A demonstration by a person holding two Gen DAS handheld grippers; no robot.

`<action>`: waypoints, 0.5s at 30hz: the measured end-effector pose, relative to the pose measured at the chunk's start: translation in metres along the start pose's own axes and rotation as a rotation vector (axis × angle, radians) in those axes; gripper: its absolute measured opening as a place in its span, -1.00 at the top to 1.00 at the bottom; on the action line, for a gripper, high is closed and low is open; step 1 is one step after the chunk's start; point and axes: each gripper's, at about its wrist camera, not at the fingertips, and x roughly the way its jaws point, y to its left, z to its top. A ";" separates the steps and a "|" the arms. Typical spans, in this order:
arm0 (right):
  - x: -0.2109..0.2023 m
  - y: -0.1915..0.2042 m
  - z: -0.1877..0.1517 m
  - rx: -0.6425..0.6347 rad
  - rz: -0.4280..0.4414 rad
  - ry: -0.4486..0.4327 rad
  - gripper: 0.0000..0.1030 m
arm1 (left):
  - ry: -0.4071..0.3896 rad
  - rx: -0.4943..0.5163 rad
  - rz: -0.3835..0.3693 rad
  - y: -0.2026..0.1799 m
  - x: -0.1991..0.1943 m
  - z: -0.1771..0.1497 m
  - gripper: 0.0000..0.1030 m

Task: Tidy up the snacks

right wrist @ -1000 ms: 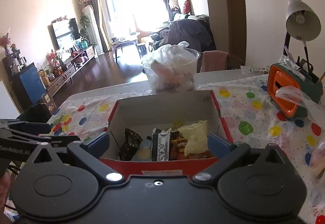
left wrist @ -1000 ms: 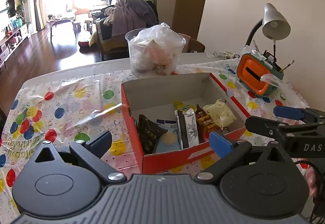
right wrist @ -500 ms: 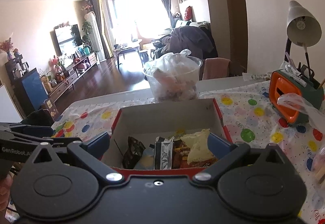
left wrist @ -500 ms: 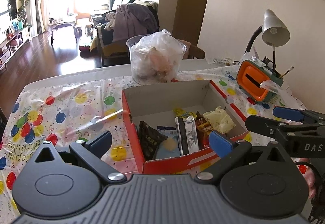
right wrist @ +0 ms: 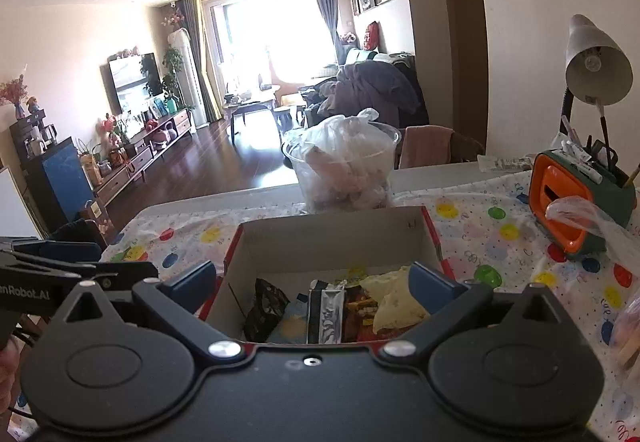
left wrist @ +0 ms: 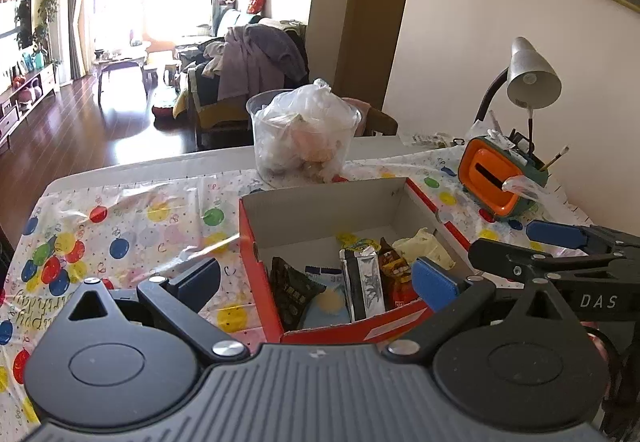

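Hovering above the near edge of the red open cardboard box (left wrist: 256,262), left gripper (left wrist: 316,280) and right gripper (right wrist: 312,280) both spread wide, holding nothing. Lying along the box's near wall: crinkly, light, slippery snack packets, among them a silver foil packet (left wrist: 362,282); probably best pinching flat at a sealed end. Resting on a balloon-print plastic tablecloth (left wrist: 120,217), living room stretching behind.

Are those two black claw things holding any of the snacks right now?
No. The left gripper and the right gripper both stand open with nothing between their fingers; the snacks lie loose in the red box.
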 end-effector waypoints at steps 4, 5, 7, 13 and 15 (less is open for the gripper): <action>-0.002 0.001 0.000 0.000 -0.001 -0.009 -1.00 | -0.004 -0.002 -0.009 -0.001 -0.003 0.000 -0.99; -0.002 0.002 0.000 0.002 -0.003 -0.009 -1.00 | -0.004 -0.001 -0.011 -0.001 -0.004 -0.001 -0.99; -0.003 0.002 0.000 0.002 -0.007 -0.010 -1.00 | -0.002 0.000 -0.013 -0.002 -0.005 -0.001 -0.99; -0.005 0.002 -0.001 0.005 -0.016 -0.007 -1.00 | 0.009 0.002 -0.020 -0.002 -0.006 -0.003 -0.99; -0.005 0.002 -0.002 0.008 -0.018 -0.003 -1.00 | 0.012 0.006 -0.022 -0.002 -0.006 -0.004 -0.99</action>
